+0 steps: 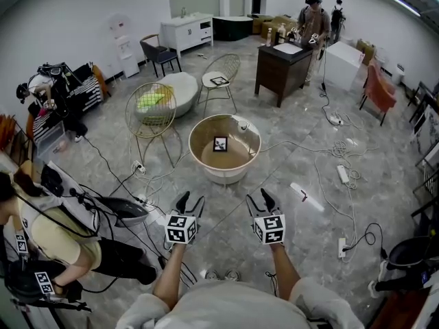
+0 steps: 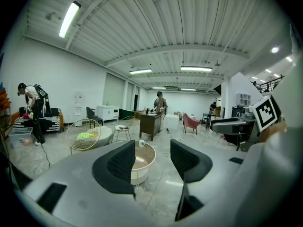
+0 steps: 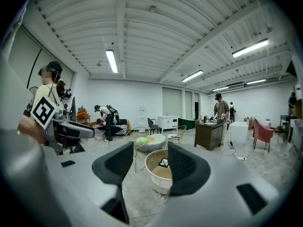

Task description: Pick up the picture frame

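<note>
Picture frame [image 1: 220, 143] lies inside the round tub [image 1: 223, 174] at frame centre; I cannot resolve its contents. Left gripper [image 1: 190, 199] and right gripper [image 1: 261, 197] hover lower centre, jaws apart, empty.

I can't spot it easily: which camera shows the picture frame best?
The head view: it looks down onto the picture frame in the round table. The right gripper view shows it small beside a jaw; the left gripper view doesn't show it.
</note>
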